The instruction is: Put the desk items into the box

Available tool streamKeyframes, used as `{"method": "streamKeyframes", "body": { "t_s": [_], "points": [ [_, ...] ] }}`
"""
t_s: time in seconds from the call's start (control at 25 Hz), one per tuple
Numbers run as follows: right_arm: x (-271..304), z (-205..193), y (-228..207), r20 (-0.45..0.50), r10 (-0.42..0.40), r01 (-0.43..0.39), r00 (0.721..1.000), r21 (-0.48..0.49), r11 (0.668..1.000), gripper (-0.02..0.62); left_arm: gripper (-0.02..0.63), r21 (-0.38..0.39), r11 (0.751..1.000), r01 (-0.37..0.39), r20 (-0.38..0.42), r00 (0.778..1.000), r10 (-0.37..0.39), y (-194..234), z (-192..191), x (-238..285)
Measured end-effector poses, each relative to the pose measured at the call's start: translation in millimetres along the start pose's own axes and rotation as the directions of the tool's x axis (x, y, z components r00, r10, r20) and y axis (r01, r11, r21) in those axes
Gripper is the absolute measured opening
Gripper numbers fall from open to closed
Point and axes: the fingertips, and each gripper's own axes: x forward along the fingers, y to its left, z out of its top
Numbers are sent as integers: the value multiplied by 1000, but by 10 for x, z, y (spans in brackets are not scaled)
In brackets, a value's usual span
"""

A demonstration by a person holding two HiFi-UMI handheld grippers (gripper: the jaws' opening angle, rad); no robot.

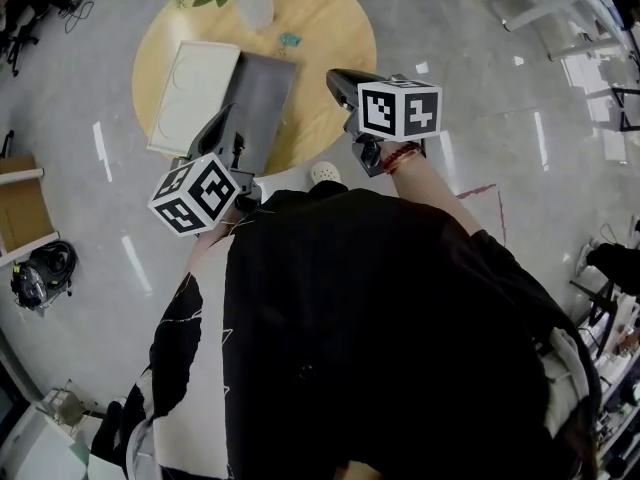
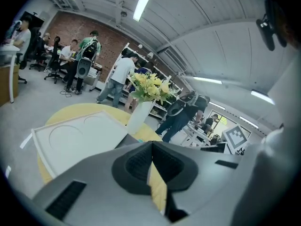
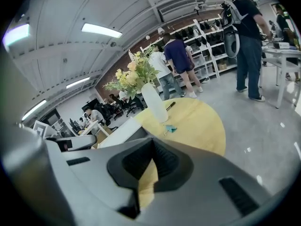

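Currently: left gripper [image 1: 228, 115] and right gripper [image 1: 336, 77], jaws closed, empty. Clip [image 1: 290, 39] on table [image 1: 340, 38], at 1 o'clock from box [image 1: 262, 103]. Risk: closed jaws shove clip away; a sweep tips vase [image 1: 252, 0].

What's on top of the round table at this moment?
On the round table: a white tray, a grey box beside it, a white vase of flowers, a small teal item and a dark slim thing. The left gripper covers the box's near corner.
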Motion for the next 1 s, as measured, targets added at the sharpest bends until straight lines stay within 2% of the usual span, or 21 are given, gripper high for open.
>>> {"method": "streamKeyframes", "body": {
  "t_s": [0.28,0.48,0.64,1.0],
  "points": [
    [245,171,0,-13,77,-77,997,3,997,5,11,-50,995,-92,32,995,93,185,76,6],
    [418,228,-103,-68,97,-101,993,-57,993,5,11,-80,987,-141,74,986,147,263,157,63],
    [567,213,-199,-122,128,-137,984,-64,989,5,11,-101,980,-173,94,979,183,273,172,81],
    [926,272,-231,-197,192,-214,961,-96,972,6,11,-167,941,-295,138,938,319,453,193,-155]
  ]
}}
